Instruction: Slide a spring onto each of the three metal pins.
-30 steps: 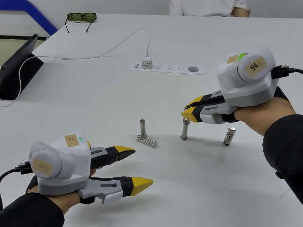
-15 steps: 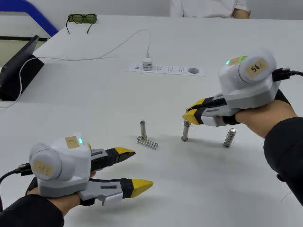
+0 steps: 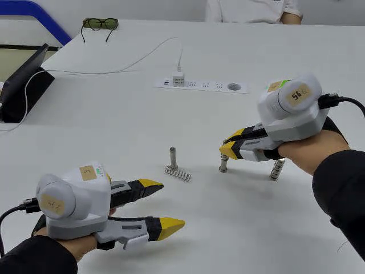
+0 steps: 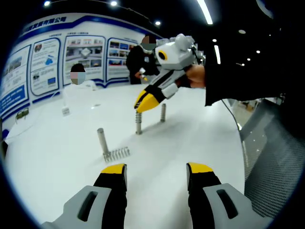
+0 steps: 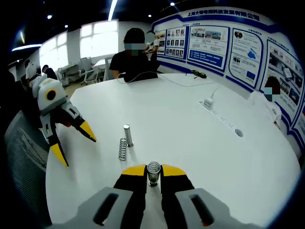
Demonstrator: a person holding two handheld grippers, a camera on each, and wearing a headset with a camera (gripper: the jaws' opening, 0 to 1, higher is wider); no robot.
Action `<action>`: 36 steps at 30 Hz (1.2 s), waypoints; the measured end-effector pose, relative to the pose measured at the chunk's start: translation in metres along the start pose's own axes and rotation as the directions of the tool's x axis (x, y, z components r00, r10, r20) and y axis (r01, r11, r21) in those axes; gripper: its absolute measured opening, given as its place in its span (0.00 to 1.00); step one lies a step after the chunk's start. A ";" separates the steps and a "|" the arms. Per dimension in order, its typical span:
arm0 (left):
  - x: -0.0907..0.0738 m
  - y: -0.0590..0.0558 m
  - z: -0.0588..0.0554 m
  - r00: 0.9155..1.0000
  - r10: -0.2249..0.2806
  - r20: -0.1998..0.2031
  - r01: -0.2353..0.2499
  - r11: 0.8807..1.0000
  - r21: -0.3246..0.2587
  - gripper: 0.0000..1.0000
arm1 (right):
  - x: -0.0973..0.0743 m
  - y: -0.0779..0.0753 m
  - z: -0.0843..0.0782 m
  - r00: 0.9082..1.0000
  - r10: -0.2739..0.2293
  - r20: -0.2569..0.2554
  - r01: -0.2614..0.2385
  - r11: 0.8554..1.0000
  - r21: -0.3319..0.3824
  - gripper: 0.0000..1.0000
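right gripper (image 3: 229, 149) is pinching a spring (image 5: 153, 167) atop middle pin (image 3: 223, 166) | left gripper (image 3: 164, 204) is hovering, jaws apart, by table (image 3: 114, 114) near edge

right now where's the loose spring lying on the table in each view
Head view: loose spring lies near centre, at the foot of the bare pin.
Left gripper view: left of centre, right of the pin's foot.
Right gripper view: left of centre, just left of the pin.
Shared landmark: that bare pin.
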State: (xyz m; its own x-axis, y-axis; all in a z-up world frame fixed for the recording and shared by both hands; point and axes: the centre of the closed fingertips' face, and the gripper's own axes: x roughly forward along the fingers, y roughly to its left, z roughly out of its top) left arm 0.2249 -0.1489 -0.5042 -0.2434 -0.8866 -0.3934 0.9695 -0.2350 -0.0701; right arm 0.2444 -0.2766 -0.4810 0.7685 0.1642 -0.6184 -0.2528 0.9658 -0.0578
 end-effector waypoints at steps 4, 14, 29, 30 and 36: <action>0.000 0.000 -0.001 1.000 -0.001 -0.001 0.001 1.000 -0.001 0.51 | 0.003 0.001 -0.005 1.000 0.004 -0.012 -0.004 1.000 0.007 0.12; 0.000 0.000 -0.002 1.000 0.000 0.000 0.000 1.000 -0.004 0.51 | 0.010 0.002 -0.018 0.999 0.002 -0.048 -0.001 1.000 0.016 0.12; 0.001 0.000 -0.002 1.000 0.002 -0.001 -0.002 1.000 -0.007 0.51 | 0.013 0.002 -0.023 0.998 0.004 -0.058 -0.002 1.000 0.026 0.12; 0.001 0.000 -0.002 1.000 0.002 0.000 -0.002 1.000 -0.007 0.51 | 0.013 0.002 -0.023 0.998 0.004 -0.058 -0.003 1.000 0.025 0.12; 0.000 0.001 -0.002 1.000 0.004 0.000 -0.004 1.000 -0.007 0.51 | 0.012 0.002 -0.024 0.998 -0.001 -0.061 0.002 1.000 0.017 0.14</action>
State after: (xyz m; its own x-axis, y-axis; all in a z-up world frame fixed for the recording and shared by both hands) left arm 0.2254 -0.1484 -0.5066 -0.2394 -0.8876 -0.3935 0.9706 -0.2286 -0.0749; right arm 0.2386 -0.2776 -0.5073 0.7312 0.1508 -0.6653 -0.2414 0.9694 -0.0456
